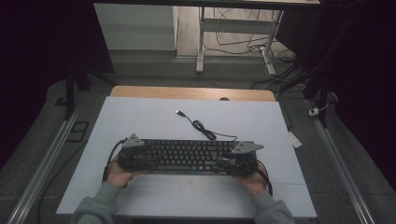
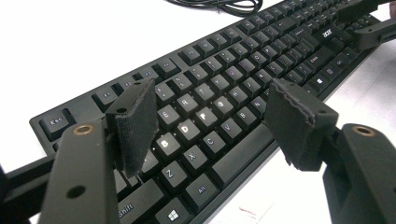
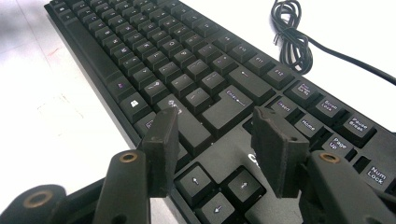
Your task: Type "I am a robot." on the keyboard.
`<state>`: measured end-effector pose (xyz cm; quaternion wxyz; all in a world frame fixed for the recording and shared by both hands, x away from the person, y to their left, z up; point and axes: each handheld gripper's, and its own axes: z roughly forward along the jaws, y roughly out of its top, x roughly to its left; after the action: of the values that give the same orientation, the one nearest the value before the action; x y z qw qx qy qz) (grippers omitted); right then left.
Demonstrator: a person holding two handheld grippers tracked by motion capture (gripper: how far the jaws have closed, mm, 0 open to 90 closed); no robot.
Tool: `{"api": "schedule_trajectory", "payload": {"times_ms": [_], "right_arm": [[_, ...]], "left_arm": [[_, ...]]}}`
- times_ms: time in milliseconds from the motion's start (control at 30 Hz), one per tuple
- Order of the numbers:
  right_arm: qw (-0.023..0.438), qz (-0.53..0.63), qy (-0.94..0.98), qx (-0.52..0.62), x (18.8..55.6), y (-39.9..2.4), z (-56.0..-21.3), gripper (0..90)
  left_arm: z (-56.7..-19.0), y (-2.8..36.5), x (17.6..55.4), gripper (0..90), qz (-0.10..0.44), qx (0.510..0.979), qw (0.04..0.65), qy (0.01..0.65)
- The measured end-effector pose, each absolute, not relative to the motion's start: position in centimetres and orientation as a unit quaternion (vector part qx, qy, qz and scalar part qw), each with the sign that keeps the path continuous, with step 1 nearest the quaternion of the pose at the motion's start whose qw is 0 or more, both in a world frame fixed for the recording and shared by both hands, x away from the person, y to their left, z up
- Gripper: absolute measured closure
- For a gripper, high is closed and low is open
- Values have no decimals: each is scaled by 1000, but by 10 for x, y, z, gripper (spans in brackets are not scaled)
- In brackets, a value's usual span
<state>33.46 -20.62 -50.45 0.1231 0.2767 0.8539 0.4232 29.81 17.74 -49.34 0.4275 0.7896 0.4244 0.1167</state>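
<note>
Both the left hand-held gripper [image 2: 210,121] and the right hand-held gripper [image 3: 215,149] hover with jaws apart, gripping nothing, over the ends of the flat black plastic keyboard [image 1: 187,155] lying mid-desk [image 1: 140,121], apparently poised to clamp its edges next, while the high view adds the coiled black cable [image 1: 201,126].

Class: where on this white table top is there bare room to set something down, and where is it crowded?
Free: the far-left stretch beyond the keyboard, and the near strip by the table edge. Crowded: the cable behind the keyboard's middle; both keyboard ends.
</note>
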Motion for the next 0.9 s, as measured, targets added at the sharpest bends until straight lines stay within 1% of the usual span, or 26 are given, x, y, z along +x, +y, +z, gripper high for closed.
{"api": "schedule_trajectory", "payload": {"times_ms": [600, 900], "right_arm": [[124, 421, 855, 275, 335, -206, -504, 518], [124, 420, 856, 275, 335, -205, -505, 518]], "left_arm": [[-494, 177, 302, 418, 124, 786, 423, 433], [-498, 173, 308, 519, 132, 793, 408, 432]]}}
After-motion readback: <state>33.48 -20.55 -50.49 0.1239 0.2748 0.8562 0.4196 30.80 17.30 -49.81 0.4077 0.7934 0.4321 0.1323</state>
